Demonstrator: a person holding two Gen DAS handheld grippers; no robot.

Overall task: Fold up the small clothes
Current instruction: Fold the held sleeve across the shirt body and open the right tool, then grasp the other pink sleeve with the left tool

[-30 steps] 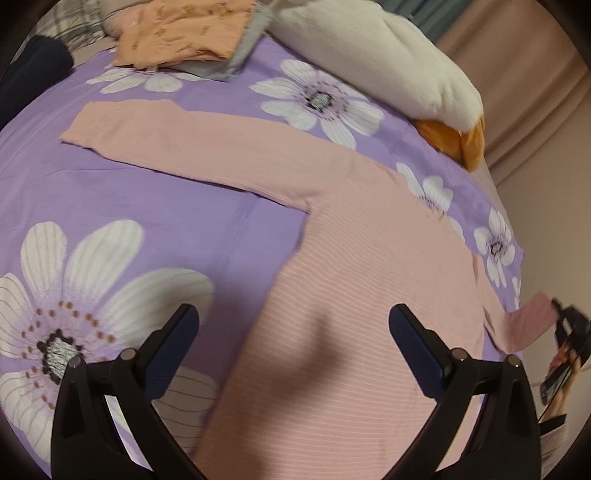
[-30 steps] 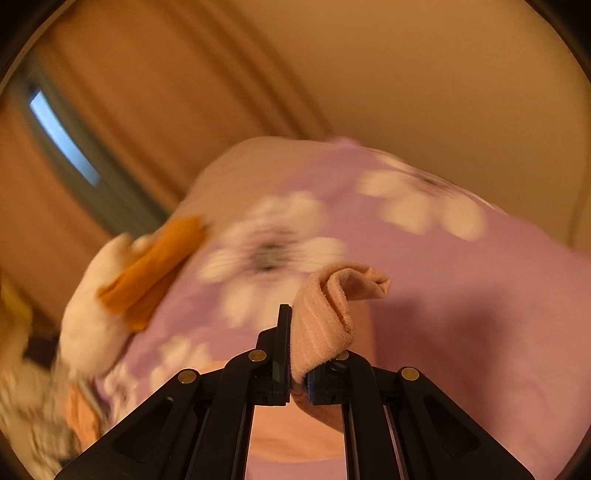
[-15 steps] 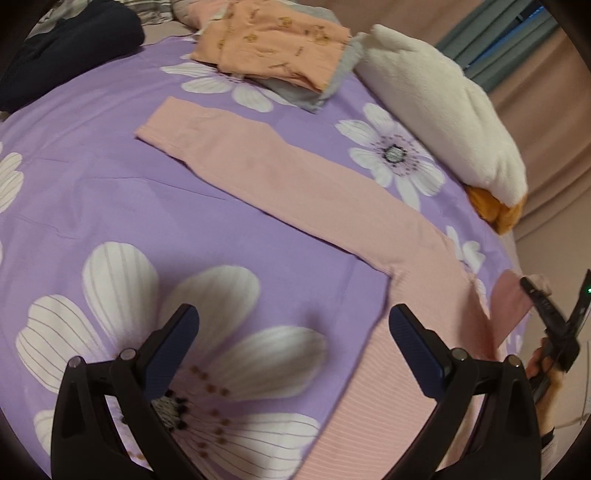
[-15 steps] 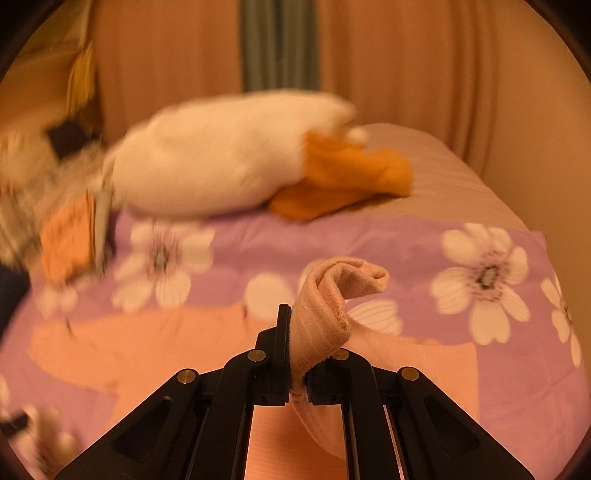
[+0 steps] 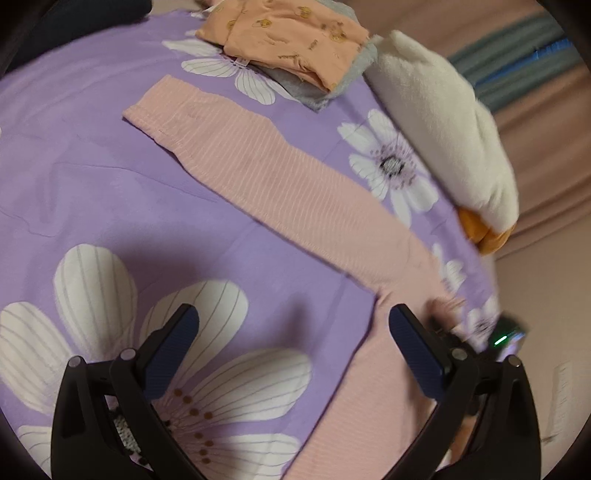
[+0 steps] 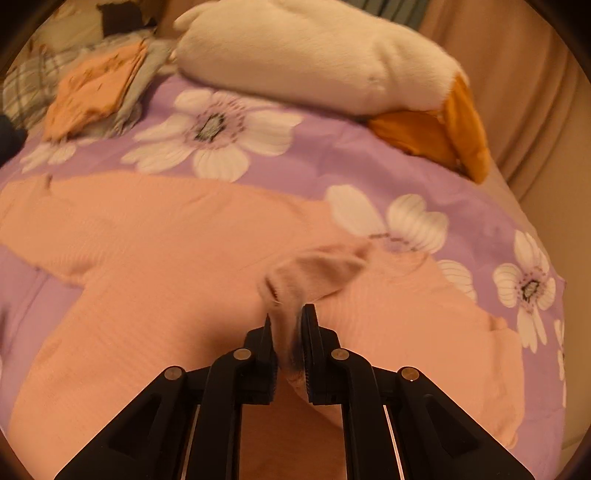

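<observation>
The jaws of the right gripper (image 6: 286, 332) are opening, with the cuff of the pink top's sleeve (image 6: 310, 273) between them, the fabric now loose in the gap rather than pinched hard as it was a moment ago. The jaws of the left gripper (image 5: 291, 354) stand wide apart with nothing in them, hovering over the purple flowered bedcover (image 5: 92, 192). Over the last second the right hand has swung the sleeve in from the side of the bed and across, so the cuff now hangs above the chest of the pink top (image 6: 155, 266), which lies flat on the bed. The other sleeve (image 5: 280, 184) lies stretched out straight toward a folded orange garment (image 5: 284, 33) and a white plush toy (image 5: 443, 122). Judging from this, the first sleeve fold is being let go onto the body of the top; the outstretched sleeve looks like the next part to bring in.
</observation>
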